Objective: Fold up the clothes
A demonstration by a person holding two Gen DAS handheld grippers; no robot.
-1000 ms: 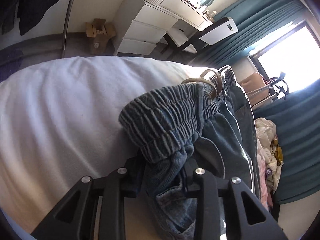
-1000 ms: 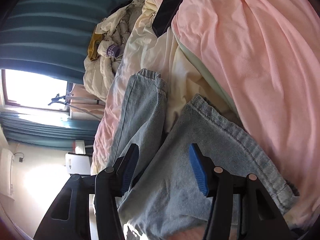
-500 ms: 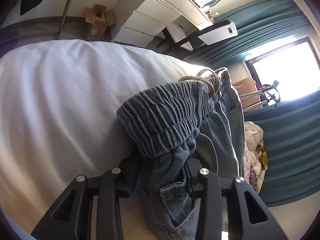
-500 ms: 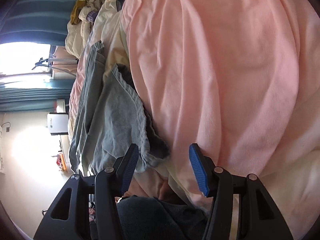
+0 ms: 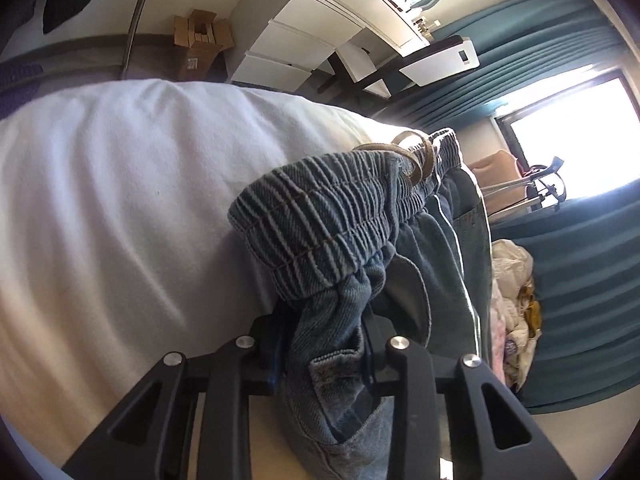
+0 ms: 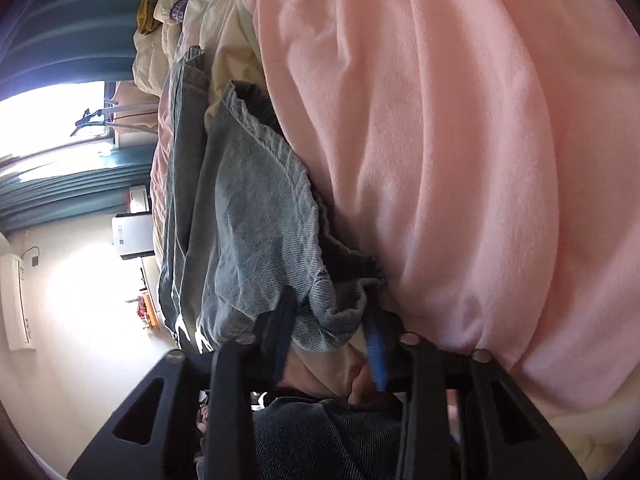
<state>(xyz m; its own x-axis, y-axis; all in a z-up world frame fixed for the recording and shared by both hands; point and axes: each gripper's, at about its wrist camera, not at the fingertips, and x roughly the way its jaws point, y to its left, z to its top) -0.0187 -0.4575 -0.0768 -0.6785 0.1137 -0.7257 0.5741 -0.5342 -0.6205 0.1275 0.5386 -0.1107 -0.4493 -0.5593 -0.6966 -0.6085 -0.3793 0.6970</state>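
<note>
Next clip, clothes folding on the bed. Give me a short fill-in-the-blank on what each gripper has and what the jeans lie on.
1. The left gripper grips the jeans just below the elastic ____.
2. The right gripper, jaws closing, has a leg ____ of the jeans between its blue pads.
3. Beside the right gripper lies a ____ blanket.
4. Under the waistband the bedding is ____.

Missing words: waistband; hem; pink; white

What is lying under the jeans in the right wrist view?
The jeans lie on cream bedding, with a pink blanket alongside. The right gripper is closing on a leg hem. Whatever sits directly beneath the denim is covered.
</note>
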